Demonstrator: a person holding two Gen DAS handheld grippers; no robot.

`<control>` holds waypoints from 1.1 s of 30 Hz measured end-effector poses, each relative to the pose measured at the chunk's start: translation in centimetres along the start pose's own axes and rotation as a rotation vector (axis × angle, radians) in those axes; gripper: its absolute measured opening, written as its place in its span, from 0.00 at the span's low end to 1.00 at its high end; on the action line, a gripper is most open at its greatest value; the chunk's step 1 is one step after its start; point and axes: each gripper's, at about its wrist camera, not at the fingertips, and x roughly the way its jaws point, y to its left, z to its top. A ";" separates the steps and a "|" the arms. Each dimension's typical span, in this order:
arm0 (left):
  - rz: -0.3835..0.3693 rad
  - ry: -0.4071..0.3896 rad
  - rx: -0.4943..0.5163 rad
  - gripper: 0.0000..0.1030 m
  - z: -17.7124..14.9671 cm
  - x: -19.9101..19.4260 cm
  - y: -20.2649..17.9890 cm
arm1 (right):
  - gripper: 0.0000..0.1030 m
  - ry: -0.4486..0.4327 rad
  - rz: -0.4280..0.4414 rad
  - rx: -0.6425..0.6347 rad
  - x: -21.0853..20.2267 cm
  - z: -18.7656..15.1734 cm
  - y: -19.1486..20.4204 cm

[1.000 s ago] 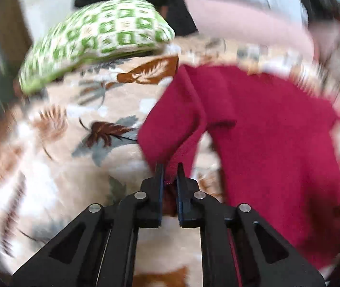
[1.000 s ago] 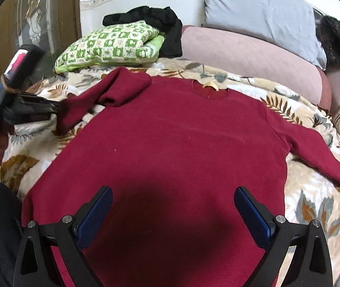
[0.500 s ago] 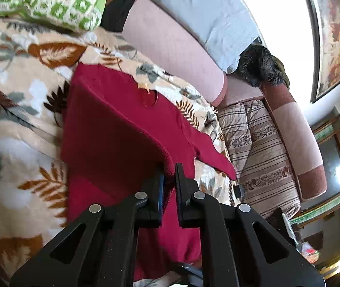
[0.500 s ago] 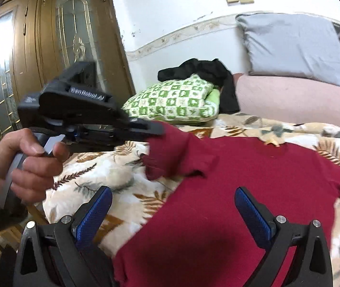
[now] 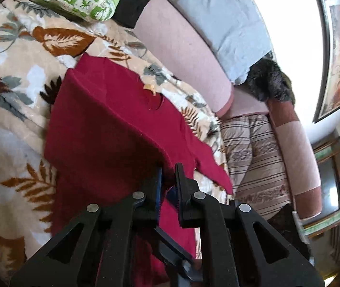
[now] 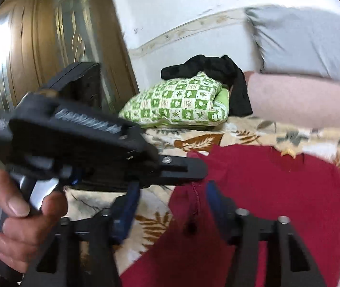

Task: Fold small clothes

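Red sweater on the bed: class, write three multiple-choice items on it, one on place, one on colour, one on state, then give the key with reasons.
1. Where does the sweater lie?
A. on the leaf-print blanket
B. on the grey pillow
C. on the floor

2. What colour is the checked pillow behind it?
A. blue and white
B. green and white
C. plain pink

3. What is the left hand-held gripper doing?
A. hanging open over bare blanket
B. clamped on a lifted sleeve
C. holding the black garment

Key: 1 A, blanket shows all round the sweater. 2 B, green squares on white. 3 B, red cloth sits between its shut pads, stretched up from the body.
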 end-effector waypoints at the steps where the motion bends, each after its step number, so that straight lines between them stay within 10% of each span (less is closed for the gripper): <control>1: -0.003 -0.004 0.007 0.07 0.1 -0.1 -0.1 | 0.39 0.030 -0.020 -0.010 0.4 0.0 0.2; 12: -0.041 0.018 0.011 0.07 0.1 1.4 -0.1 | 0.49 0.040 -0.039 0.090 1.2 -1.2 -3.4; 15: -0.086 -0.025 0.019 0.08 0.0 1.1 -0.3 | 0.06 0.085 -0.062 0.057 2.0 -1.2 -3.2; 17: -0.048 -0.128 0.036 0.08 -0.3 -0.1 0.0 | 0.06 0.099 -0.092 0.037 2.5 -0.7 -3.8; 21: 0.077 -0.414 -0.116 0.63 -2.6 -3.0 3.0 | 0.06 0.158 -0.141 -0.001 4.0 3.0 -6.7; 23: 0.190 -0.473 -0.136 0.70 -4.2 -2.3 4.3 | 0.06 0.168 -0.161 -0.024 4.5 6.1 -8.3; 28: 0.254 -0.301 -0.122 0.69 -4.2 2.3 5.1 | 0.06 0.068 -0.229 0.045 1.5 13.7 -14.3; 33: 0.304 -0.260 -0.060 0.69 -4.6 4.1 4.3 | 0.06 0.133 -0.333 0.170 -0.4 11.2 -23.1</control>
